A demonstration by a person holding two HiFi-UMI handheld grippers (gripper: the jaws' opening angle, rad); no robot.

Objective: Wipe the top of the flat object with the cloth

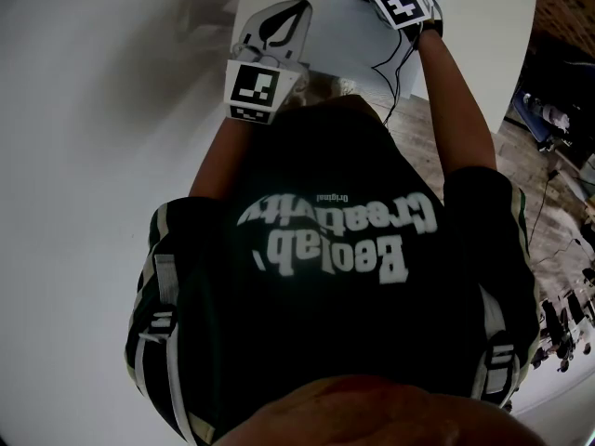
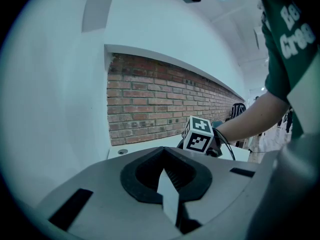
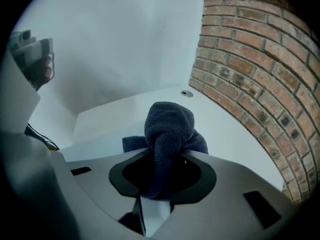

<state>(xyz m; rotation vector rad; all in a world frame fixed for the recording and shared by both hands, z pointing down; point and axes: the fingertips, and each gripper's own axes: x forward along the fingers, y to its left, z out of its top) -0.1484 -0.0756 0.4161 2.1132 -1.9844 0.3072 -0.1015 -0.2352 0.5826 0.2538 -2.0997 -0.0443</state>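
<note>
Cloth (image 3: 169, 126): plain dark navy. Desk (image 3: 115, 121) white; brick wall (image 3: 250, 59) along its edge red-brown with pale mortar lines. Left gripper (image 2: 165, 178) and right gripper (image 3: 159, 170) pale grey with black jaw surrounds, marker cube (image 1: 253, 89) on each in black-and-white squares; shirt (image 1: 325, 286) dark green with white lettering.

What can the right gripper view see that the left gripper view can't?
Only the right gripper view shows the dark cloth pinched in its jaws. Only the left gripper view shows a marker cube, the person's arm and green shirt. Both show the brick wall and the white table.
</note>
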